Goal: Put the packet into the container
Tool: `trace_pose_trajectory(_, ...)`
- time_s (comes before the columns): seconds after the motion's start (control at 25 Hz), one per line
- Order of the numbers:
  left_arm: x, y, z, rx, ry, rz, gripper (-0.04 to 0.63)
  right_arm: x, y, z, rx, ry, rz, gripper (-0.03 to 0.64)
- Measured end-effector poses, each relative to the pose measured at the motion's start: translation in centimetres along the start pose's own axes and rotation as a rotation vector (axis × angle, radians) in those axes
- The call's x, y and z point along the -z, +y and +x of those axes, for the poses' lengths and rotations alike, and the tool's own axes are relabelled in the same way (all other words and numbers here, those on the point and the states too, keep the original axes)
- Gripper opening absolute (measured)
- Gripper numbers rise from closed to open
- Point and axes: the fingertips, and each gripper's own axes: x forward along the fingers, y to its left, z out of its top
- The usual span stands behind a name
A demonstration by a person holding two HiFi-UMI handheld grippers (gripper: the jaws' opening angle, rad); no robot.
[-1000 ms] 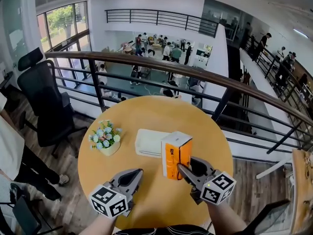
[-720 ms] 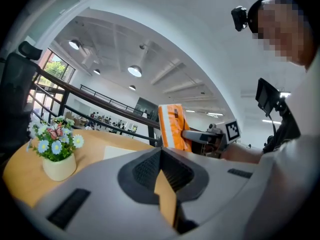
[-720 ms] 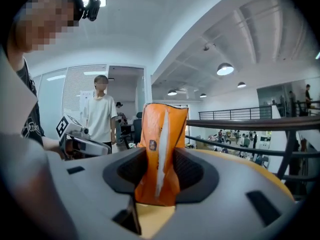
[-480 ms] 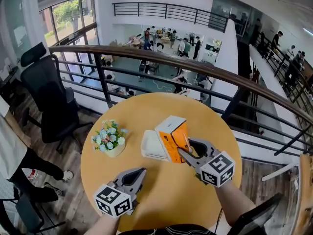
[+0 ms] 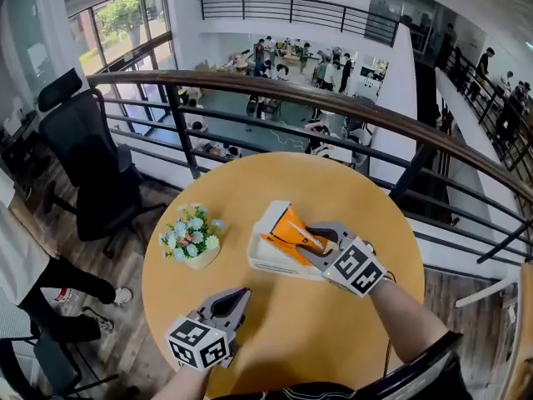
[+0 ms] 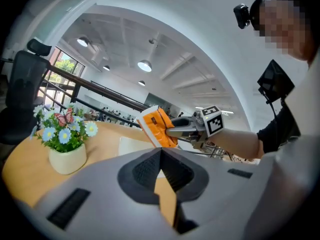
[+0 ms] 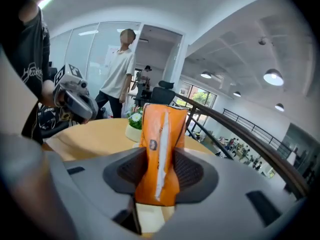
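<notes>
Your right tongs [image 5: 310, 242] are clenched on the orange packet [image 5: 287, 227], pads pressing on both of its faces. You hold it tilted over the white container [image 5: 265, 263], top end leaning away from you and to the left. Your left tongs [image 5: 237, 294] are closed with nothing between them, low over the near part of the desk [image 5: 333, 332].

The container lies near the middle of the round desk. The flower pot [image 5: 191, 244] stands to its left, near but apart. A broad strip of bare wood runs between the container and the near rim, with more on the right side. The far rim sits close to the railing [image 5: 333, 111], and an office chair [image 5: 79, 152] stands off the left edge.

The left gripper view shows the packet from the side, raised, its lower corner close above the container; whether it touches I cannot tell. The right gripper view shows the packet's back seam running down its middle, the flower pot behind it, and a person [image 7: 120, 79] in a pale shirt standing beyond the desk, whom the head view does not catch.

A small dark round mark [image 7: 152, 144] beside the seam is too small to read. The cubes on both tongs bear black-and-white square markers.
</notes>
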Motion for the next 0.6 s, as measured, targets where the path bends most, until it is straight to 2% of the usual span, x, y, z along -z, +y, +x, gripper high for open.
trace_pose_trajectory(0.16,0.3,0.6,0.1,-0.012,0.004,-0.007,0.005,1.8,0.0,2.2,-0.018,0.113,-0.154,0.169)
trace_pose_trajectory(0.24,0.4,0.8,0.1,-0.014,0.003,-0.012,0.005,2.4,0.1,2.9,-0.037,0.155,-0.197,0.169)
trace_pose_trajectory(0.6,1.0,1.2,0.3,-0.019,0.014,-0.037,0.005,4.0,1.2,5.1,-0.132,0.258,-0.268,0.169)
